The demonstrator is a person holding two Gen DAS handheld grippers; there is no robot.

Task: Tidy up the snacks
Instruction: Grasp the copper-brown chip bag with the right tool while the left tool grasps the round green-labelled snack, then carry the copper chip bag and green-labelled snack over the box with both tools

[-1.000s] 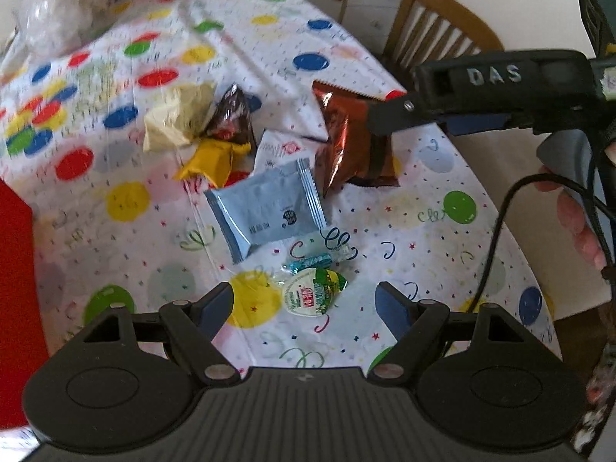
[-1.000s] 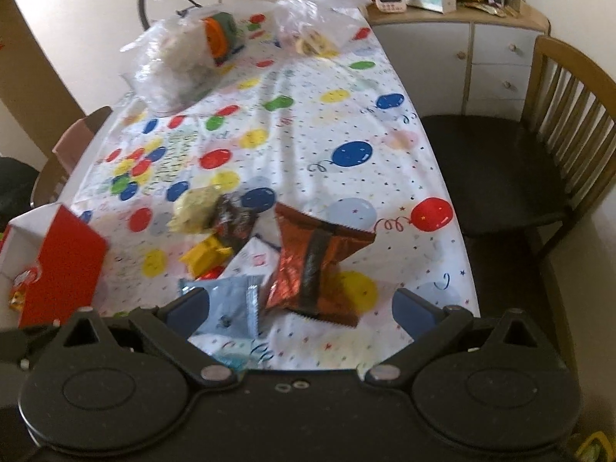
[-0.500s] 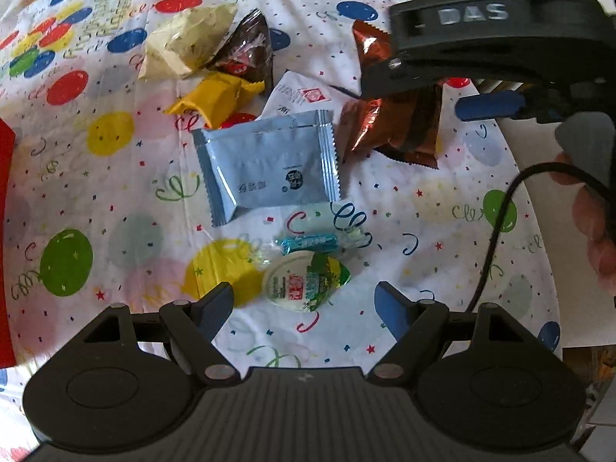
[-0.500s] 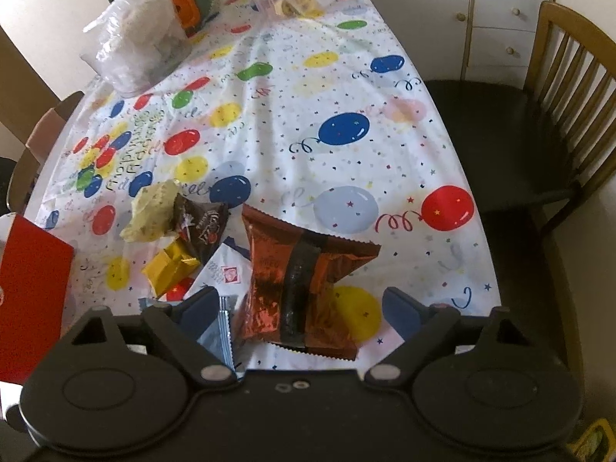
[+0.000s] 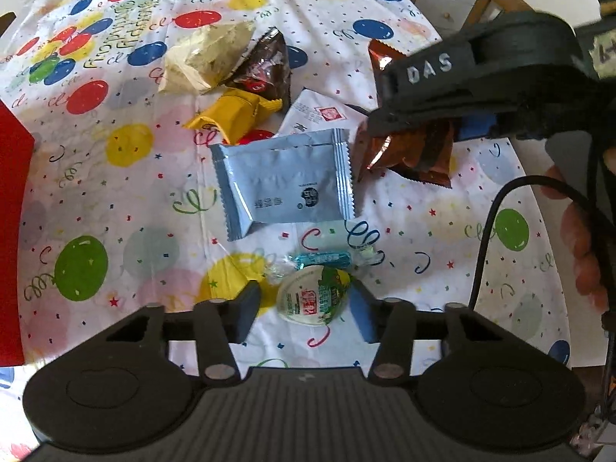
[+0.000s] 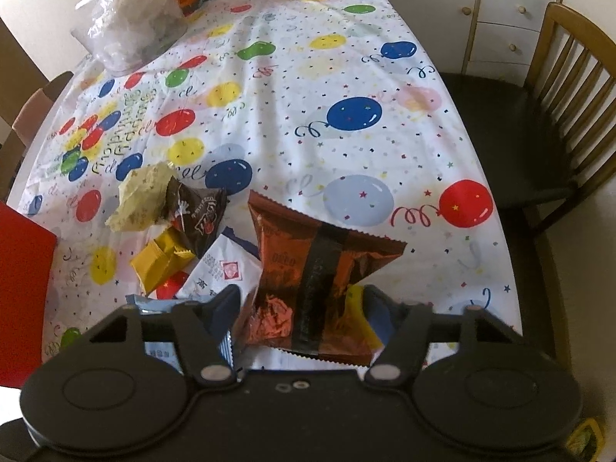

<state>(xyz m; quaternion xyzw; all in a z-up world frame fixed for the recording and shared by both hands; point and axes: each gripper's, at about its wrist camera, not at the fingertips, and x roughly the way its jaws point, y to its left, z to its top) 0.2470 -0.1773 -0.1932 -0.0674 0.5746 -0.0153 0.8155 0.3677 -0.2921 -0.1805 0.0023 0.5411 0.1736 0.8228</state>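
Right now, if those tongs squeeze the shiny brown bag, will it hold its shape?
Probably not. The brown bag is thin, crinkly foil, already creased near the right tongs, so it should buckle. It looks puffed, so likely light. The glossy foil may slip.

Free room: bare tablecloth [image 6: 346, 77] across upper centre & right of right wrist view, out to the table edge. Lower left of left wrist view also open cloth up to the red box [image 5: 11, 231] at the left edge. Obstacles: snack cluster mid-frame — gold packet [image 5: 204, 57], dark packet [image 5: 269, 69], yellow packet [image 5: 231, 115], blue-grey packet [image 5: 285, 181] all touching or overlapping, no gap between. Plastic bags [image 6: 131, 27] block upper left; wooden chair [image 6: 539, 134] stands just beside the table's right edge.
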